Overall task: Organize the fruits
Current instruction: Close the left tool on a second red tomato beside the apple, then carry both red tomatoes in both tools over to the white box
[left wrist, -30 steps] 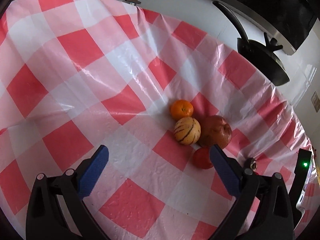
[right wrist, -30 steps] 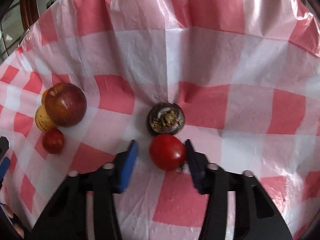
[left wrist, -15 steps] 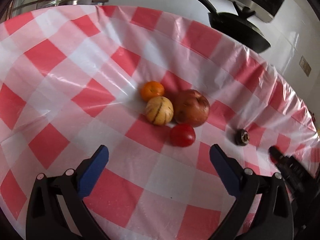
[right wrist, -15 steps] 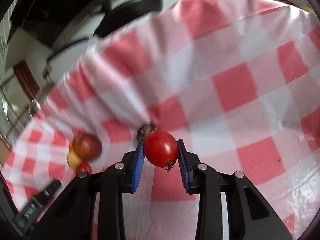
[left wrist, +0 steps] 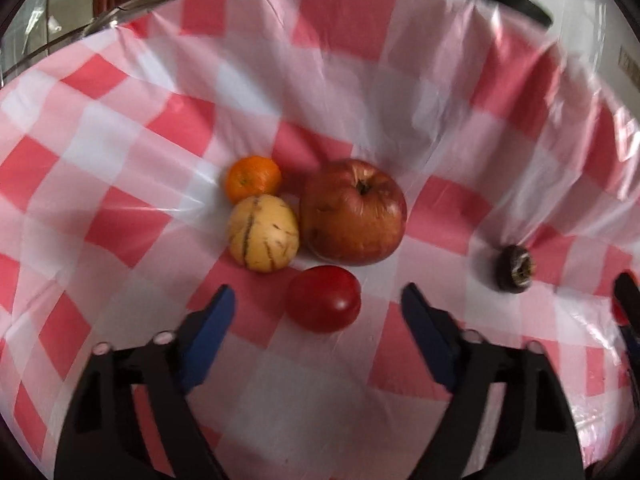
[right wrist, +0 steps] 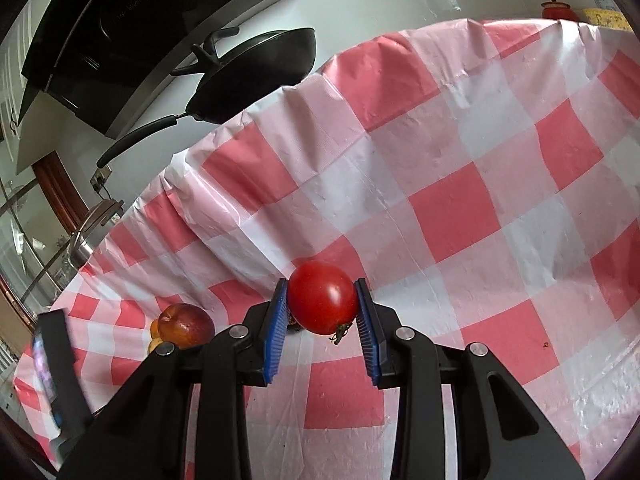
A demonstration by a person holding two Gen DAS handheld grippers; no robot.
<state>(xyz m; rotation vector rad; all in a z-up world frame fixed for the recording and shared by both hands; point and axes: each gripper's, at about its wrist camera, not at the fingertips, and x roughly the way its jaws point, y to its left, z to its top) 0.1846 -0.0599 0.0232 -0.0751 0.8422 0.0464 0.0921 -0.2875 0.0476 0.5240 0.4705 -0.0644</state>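
In the left wrist view my left gripper (left wrist: 316, 300) is open, its blue pads on either side of a red tomato (left wrist: 323, 298) on the checked cloth. Behind it lie a large red apple (left wrist: 353, 211), a yellow striped fruit (left wrist: 263, 238) and an orange (left wrist: 253, 179), close together. A dark mangosteen (left wrist: 516, 267) lies alone at the right. In the right wrist view my right gripper (right wrist: 322, 312) is shut on a second red tomato (right wrist: 322, 297), held above the cloth. The apple (right wrist: 185, 325) shows at lower left there.
A red and white checked cloth (right wrist: 460, 208) covers the table. A black wok (right wrist: 256, 68) sits beyond the table's far edge under a range hood (right wrist: 132, 28). A pot lid (left wrist: 132, 4) lies at the far left.
My right gripper closed on the tomato and lifted it off the cloth, away from the mangosteen. My left gripper moved in towards the fruit cluster, around the other tomato.
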